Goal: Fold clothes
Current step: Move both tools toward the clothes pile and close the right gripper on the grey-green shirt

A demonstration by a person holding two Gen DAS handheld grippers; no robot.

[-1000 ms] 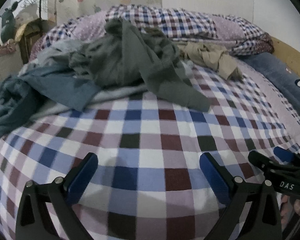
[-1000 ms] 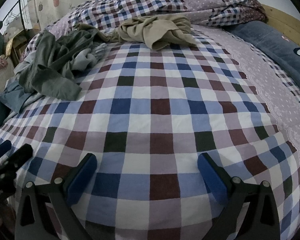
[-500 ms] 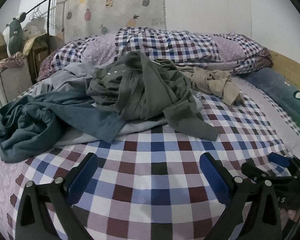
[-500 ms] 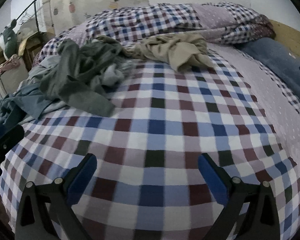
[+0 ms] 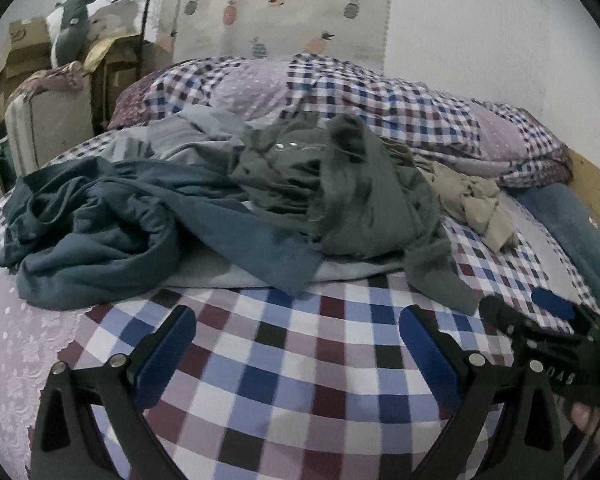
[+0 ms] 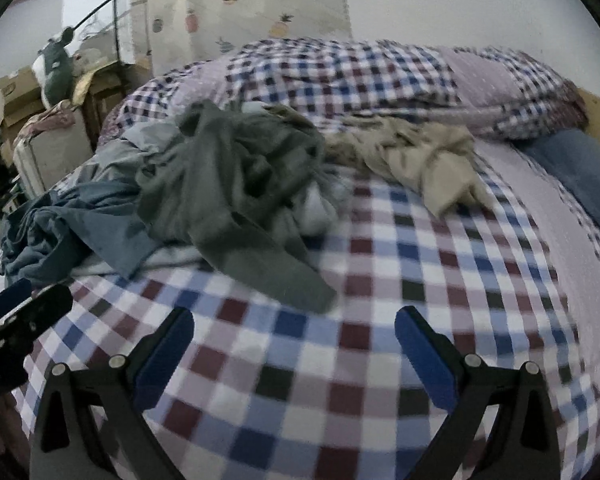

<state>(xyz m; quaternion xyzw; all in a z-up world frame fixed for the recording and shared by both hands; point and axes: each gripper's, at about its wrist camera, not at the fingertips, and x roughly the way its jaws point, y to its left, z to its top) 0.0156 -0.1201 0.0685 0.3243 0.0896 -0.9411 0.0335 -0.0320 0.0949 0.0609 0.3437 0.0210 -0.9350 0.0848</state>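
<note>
A heap of crumpled clothes lies on the checked bed sheet (image 5: 284, 364): a dark blue garment (image 5: 100, 232) at the left, a grey-green garment (image 5: 360, 204) in the middle over a pale grey one (image 5: 204, 136), and a beige garment (image 5: 476, 200) to the right. My left gripper (image 5: 296, 344) hovers open over bare sheet, short of the pile. My right gripper (image 6: 292, 344) is open too, just short of the grey-green garment (image 6: 236, 192), with the beige garment (image 6: 424, 160) beyond on the right. Neither holds anything. Each gripper shows at the edge of the other's view.
A rolled checked quilt (image 5: 380, 100) lies across the far side of the bed. A dark blue pillow (image 5: 572, 232) rests along the wooden bed frame (image 5: 596, 176) at the right. Boxes, a suitcase (image 5: 48, 120) and a plush toy (image 5: 72, 12) stand at the left.
Both grippers have tilted up and drawn back, so the pile, quilt and wall now show higher and fuller in view. Both stay open and empty. The clothes have not moved.
</note>
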